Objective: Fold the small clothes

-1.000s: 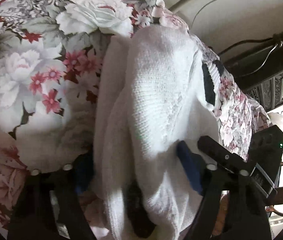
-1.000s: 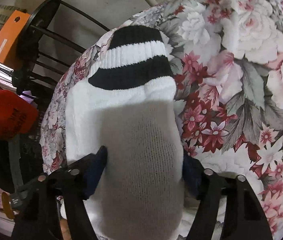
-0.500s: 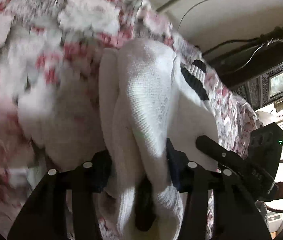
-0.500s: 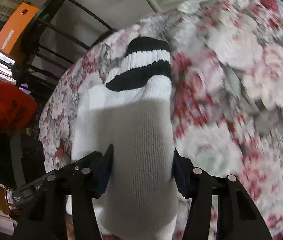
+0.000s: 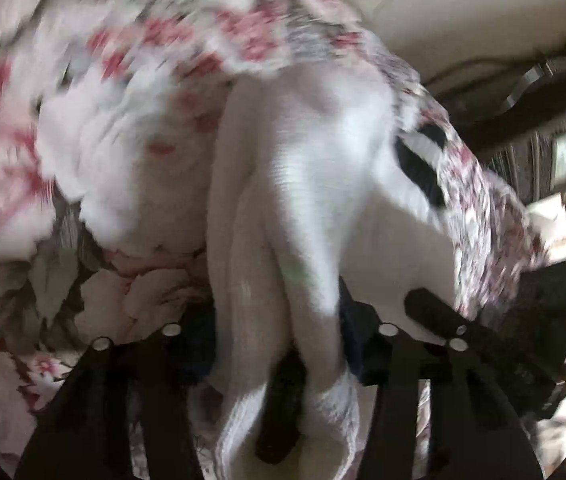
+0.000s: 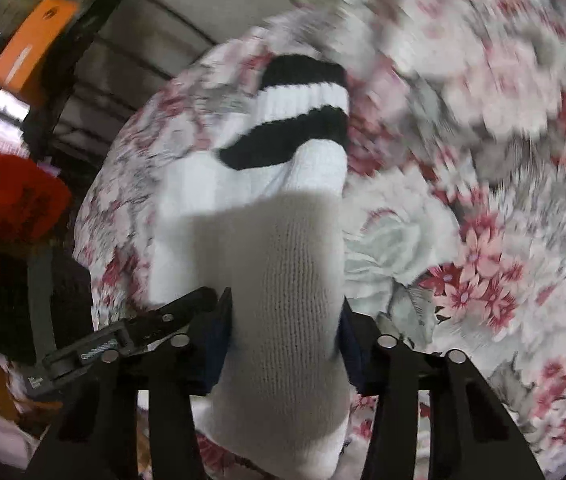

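Note:
A white sock (image 5: 315, 168) with a black-striped cuff (image 5: 419, 168) lies on a floral bedspread (image 5: 123, 160). In the left wrist view my left gripper (image 5: 279, 344) is shut on the bunched near end of the sock, and the fabric rises away from the jaws. In the right wrist view the sock (image 6: 291, 248) runs up to its black-and-white cuff (image 6: 303, 96). My right gripper (image 6: 283, 344) has its jaws closing on the sock, with the pads pressing its sides. Both views are blurred.
The bedspread (image 6: 483, 200) fills the right side. Past the bed's edge stand a black metal rack (image 6: 71, 60), an orange box (image 6: 31, 48) and a red object (image 6: 11, 196). Dark carved wooden furniture (image 5: 543, 100) stands beyond the bed.
Both grippers' jaws have narrowed onto the sock. Both have moved along the bed with it, and the near part of the sock has lifted and bunched.

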